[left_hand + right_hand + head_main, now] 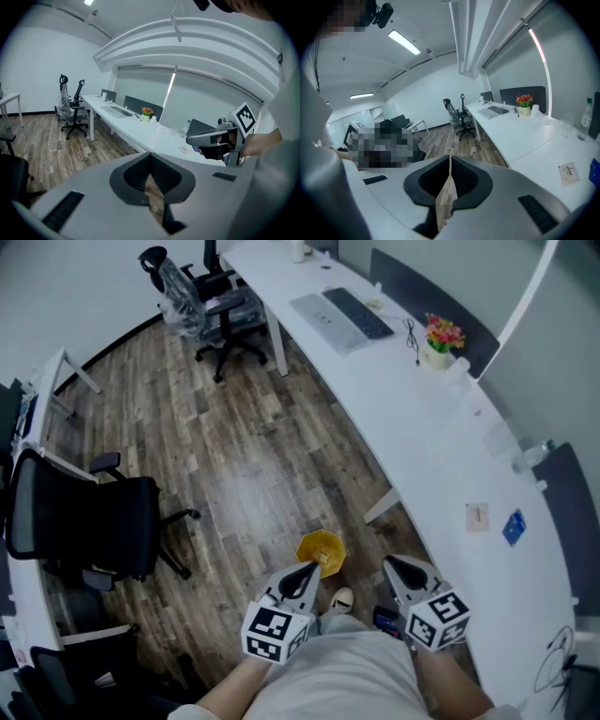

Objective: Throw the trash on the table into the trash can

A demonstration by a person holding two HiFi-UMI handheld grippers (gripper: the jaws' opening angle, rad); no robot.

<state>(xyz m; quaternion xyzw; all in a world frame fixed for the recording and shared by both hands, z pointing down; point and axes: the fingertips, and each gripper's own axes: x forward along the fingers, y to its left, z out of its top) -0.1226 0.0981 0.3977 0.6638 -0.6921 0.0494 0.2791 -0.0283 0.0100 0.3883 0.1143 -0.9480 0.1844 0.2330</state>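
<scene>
No words, brands or numbers could be read anywhere. The white card (477,517) on the table (422,427) carried a reddish mark too small to make out.

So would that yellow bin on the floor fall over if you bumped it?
The yellow bin looks small and open-topped, so it is probably light and might tip. On the smooth wooden floor it may simply slide instead. What is inside, adding weight, cannot be seen.

Yellow trash can (321,551) — white table (422,427)
</scene>
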